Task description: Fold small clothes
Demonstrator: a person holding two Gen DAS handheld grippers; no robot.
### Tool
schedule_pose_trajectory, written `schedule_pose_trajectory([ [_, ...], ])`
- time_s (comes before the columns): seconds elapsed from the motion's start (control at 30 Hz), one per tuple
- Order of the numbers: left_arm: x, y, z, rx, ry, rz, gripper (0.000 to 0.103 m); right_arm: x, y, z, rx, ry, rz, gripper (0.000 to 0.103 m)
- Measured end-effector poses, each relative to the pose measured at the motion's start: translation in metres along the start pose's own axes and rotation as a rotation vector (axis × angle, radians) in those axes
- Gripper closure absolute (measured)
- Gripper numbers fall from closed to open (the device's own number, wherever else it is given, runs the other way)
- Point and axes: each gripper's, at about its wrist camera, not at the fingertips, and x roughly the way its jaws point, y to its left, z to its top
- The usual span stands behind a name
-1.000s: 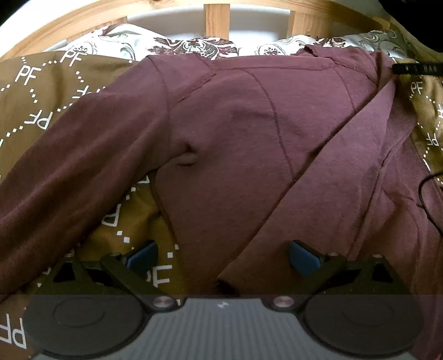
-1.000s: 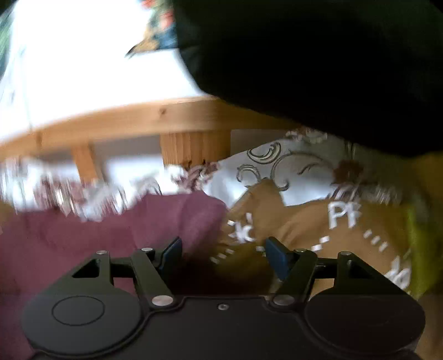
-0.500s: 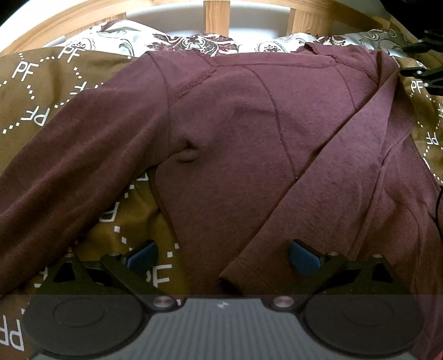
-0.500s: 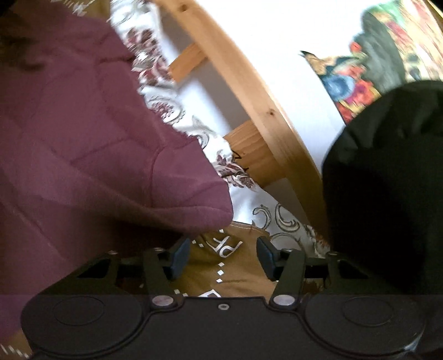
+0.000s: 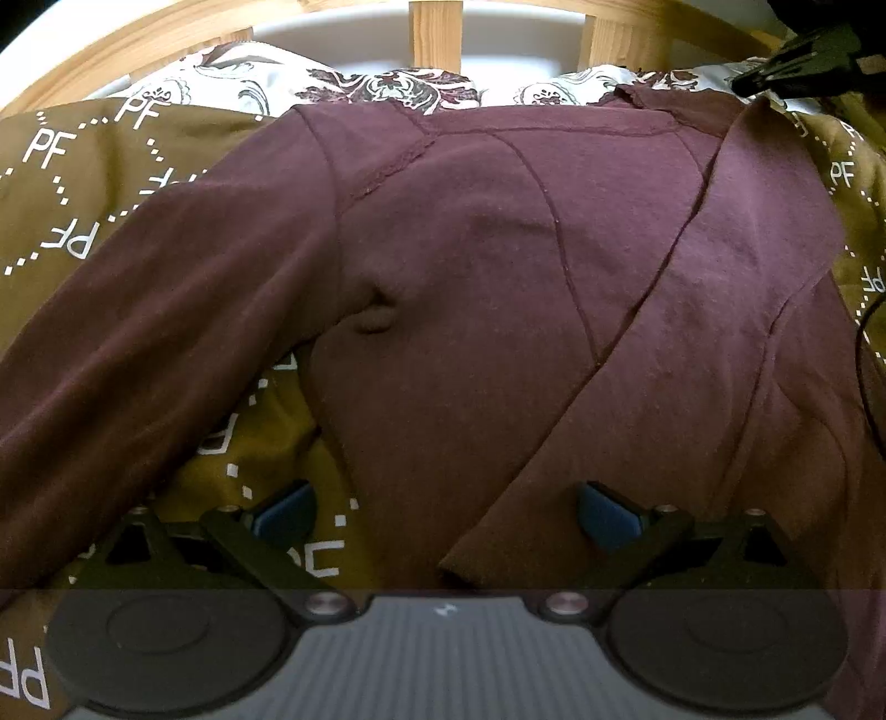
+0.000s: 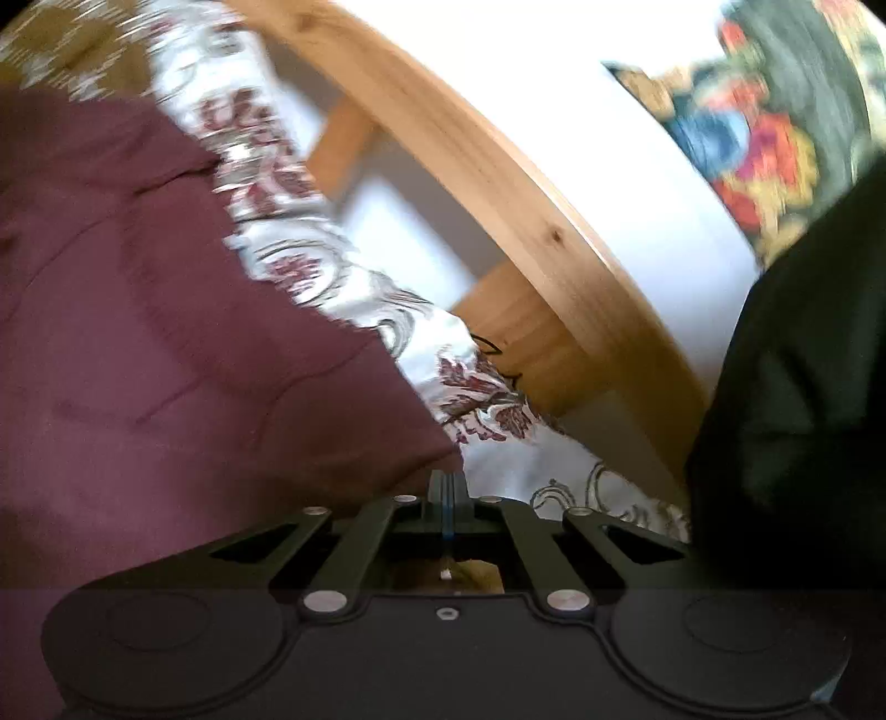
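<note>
**Maroon top spread on the bed, right jaws shut at its corner**

A maroon long-sleeved top (image 5: pixel 476 288) lay spread on a brown bedspread (image 5: pixel 72 183) printed with white "PF" letters, its neckline toward the head of the bed. One sleeve (image 5: pixel 138 354) ran out toward the bed's left edge; the other sleeve (image 5: pixel 714 310) was folded diagonally across the body. Behind the top lay a white pillow with dark red scrollwork (image 5: pixel 387 88), and beyond that stood the wooden slatted headboard (image 5: pixel 434 33). A thin dark cable (image 5: pixel 864 343) curved over the cloth near the right edge. A large black mass (image 6: pixel 803 387) filled the right side of the right wrist view, with a bright flowered fabric (image 6: pixel 747 138) above it.

The left hand-held gripper (image 5: pixel 446 512) hung above the lower hem, its blue-padded fingers (image 5: pixel 606 520) spread wide, with the folded sleeve's cuff between them and nothing pinched.

The right hand-held gripper (image 6: pixel 447 498) had just been closing and its jaws now met pad to pad. It sat just beside the top's corner near the pillow; whether any cloth was caught could not be told. That view was blurred.
</note>
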Motion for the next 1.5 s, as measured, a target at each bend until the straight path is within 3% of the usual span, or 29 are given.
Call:
schedule_pose_trajectory([
  [0.07, 0.000, 0.001, 0.000, -0.001, 0.000, -0.002, 0.001, 0.007, -0.006, -0.001, 0.097, 0.007, 0.016, 0.102],
  [0.17, 0.000, 0.003, -0.001, -0.006, -0.001, -0.006, 0.001, 0.000, -0.011, -0.012, 0.193, -0.022, -0.019, 0.082],
  [0.23, 0.000, 0.003, -0.001, -0.008, -0.001, -0.008, 0.001, -0.018, -0.012, -0.027, 0.276, -0.050, -0.020, 0.060],
  [0.33, 0.000, 0.003, -0.001, -0.012, -0.003, -0.008, 0.001, -0.048, -0.004, -0.061, 0.452, -0.093, 0.047, 0.048],
  [0.5, -0.002, 0.003, -0.003, -0.021, -0.003, 0.004, 0.001, -0.064, 0.032, -0.122, 0.688, -0.111, 0.176, 0.047],
  [0.57, -0.002, 0.003, -0.004, -0.037, 0.002, 0.013, 0.001, -0.058, 0.044, -0.131, 0.704, -0.088, 0.165, 0.051],
  [0.63, -0.003, 0.003, -0.003, -0.054, 0.008, 0.024, 0.001, -0.052, 0.045, -0.136, 0.757, -0.081, 0.165, 0.080],
  [0.73, -0.004, 0.003, -0.004, -0.076, 0.015, 0.043, 0.001, -0.057, 0.034, -0.143, 0.871, -0.080, 0.160, 0.092],
  [0.83, -0.003, 0.003, -0.005, -0.084, 0.016, 0.050, 0.001, -0.071, 0.026, -0.151, 0.902, -0.093, 0.128, 0.092],
  [0.97, -0.002, 0.000, -0.007, -0.088, 0.011, 0.063, 0.001, -0.059, 0.033, -0.149, 0.869, -0.077, 0.128, 0.091],
  [1.07, -0.014, 0.003, -0.011, -0.113, 0.011, 0.059, 0.001, -0.057, 0.035, -0.151, 0.908, -0.077, 0.096, 0.083],
  [1.17, -0.035, 0.013, -0.024, -0.154, -0.040, 0.074, 0.001, -0.070, 0.042, -0.158, 0.933, -0.110, 0.075, 0.066],
  [1.23, -0.054, 0.021, -0.037, -0.205, -0.092, 0.126, 0.001, -0.084, 0.052, -0.160, 0.931, -0.141, 0.059, 0.048],
  [1.3, -0.075, 0.030, -0.051, -0.260, -0.146, 0.168, 0.001, -0.103, 0.066, -0.162, 0.929, -0.193, 0.068, 0.036],
  [1.4, -0.106, 0.047, -0.071, -0.337, -0.207, 0.242, 0.001, -0.125, 0.092, -0.160, 0.912, -0.268, 0.129, 0.013],
  [1.5, -0.138, 0.067, -0.089, -0.398, -0.271, 0.338, 0.001, -0.141, 0.116, -0.158, 0.890, -0.340, 0.190, 0.002],
])
